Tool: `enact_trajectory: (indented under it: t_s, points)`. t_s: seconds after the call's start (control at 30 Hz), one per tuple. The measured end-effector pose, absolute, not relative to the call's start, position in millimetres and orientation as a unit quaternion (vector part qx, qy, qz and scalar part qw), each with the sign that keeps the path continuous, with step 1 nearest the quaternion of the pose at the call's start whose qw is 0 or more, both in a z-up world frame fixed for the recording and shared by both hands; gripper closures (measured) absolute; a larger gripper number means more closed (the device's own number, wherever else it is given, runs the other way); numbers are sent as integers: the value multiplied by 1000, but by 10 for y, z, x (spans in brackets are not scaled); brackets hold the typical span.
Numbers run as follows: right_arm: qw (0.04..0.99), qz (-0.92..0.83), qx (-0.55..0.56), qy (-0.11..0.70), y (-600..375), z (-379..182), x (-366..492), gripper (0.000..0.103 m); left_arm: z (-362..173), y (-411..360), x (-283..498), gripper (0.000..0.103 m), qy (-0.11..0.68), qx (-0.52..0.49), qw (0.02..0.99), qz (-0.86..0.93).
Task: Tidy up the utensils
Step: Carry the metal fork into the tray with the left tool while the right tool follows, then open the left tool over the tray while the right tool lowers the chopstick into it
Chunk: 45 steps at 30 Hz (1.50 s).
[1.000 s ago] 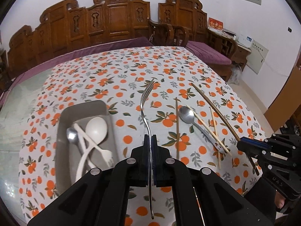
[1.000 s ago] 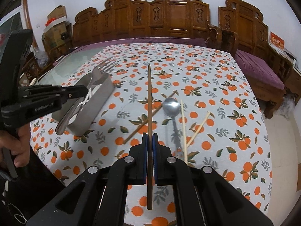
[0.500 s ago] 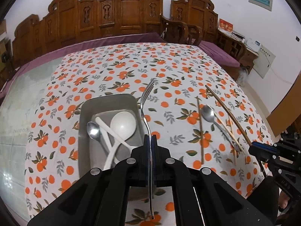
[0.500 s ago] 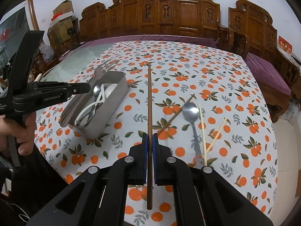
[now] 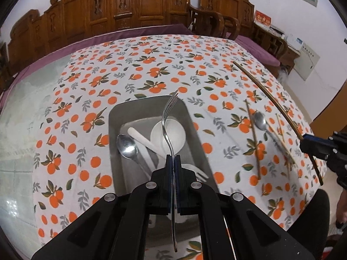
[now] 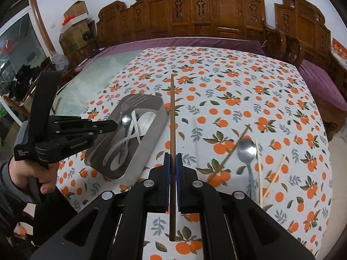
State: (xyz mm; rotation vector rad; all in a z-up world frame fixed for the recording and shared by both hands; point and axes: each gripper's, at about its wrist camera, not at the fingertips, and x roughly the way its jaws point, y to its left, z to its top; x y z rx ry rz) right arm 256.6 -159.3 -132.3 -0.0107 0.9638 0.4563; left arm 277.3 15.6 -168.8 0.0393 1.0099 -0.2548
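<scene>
My left gripper (image 5: 173, 159) is shut on a metal fork (image 5: 167, 119), whose tines hang over the grey tray (image 5: 115, 117). In the tray lie a metal spoon (image 5: 126, 146), a white spoon (image 5: 171, 133) and a white plastic fork (image 5: 199, 172). My right gripper (image 6: 172, 158) is shut on a long brown chopstick (image 6: 172, 112) that points away over the cloth, just right of the tray (image 6: 151, 139). The right wrist view shows the left gripper (image 6: 112, 125) above the tray's near end, with the fork (image 6: 130, 101) reaching over it.
On the orange-print tablecloth (image 6: 216, 86), right of the tray, lie a metal spoon (image 6: 246, 149), a brown chopstick (image 6: 234, 149) and pale chopsticks (image 6: 259, 169). A hand (image 6: 32, 169) holds the left gripper. Carved wooden chairs (image 6: 216, 10) line the table's far side.
The left gripper carried the fork leftward from the open cloth to above the tray. The right gripper moved left with its chopstick, so the tray is now close beside it.
</scene>
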Motion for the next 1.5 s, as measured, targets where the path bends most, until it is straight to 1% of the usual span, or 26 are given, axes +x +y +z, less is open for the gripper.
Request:
enact_trajectory:
  t_s: [0.2, 0.57, 0.7, 1.0, 1.2, 1.43, 1.5]
  points:
    - [853, 226, -13, 471, -1443, -1408, 2725, 97, -1828, 237, 2906, 101, 495, 21, 860, -118]
    - [845, 235, -8, 480, -1184, -1529, 2799, 97, -2099, 384, 2997, 100, 519, -8, 848, -109]
    - [843, 240, -9, 481, -1089, -1532, 2796, 97, -2028, 446, 2988, 100, 510, -14, 853, -108]
    - [837, 260, -2, 481, -815, -1538, 2785, 97, -1558, 795, 2667, 99, 466, -34, 879, -91]
    - [824, 270, 13, 498, -583, -1711, 2855, 97, -1359, 1040, 2439, 99, 449, -37, 890, -72]
    - [807, 263, 35, 527, -399, -2020, 2977, 97, -1263, 1163, 2277, 98, 440, -40, 895, -65]
    - [805, 259, 36, 533, -372, -2078, 3001, 97, -1243, 1181, 2248, 96, 437, -41, 896, -64]
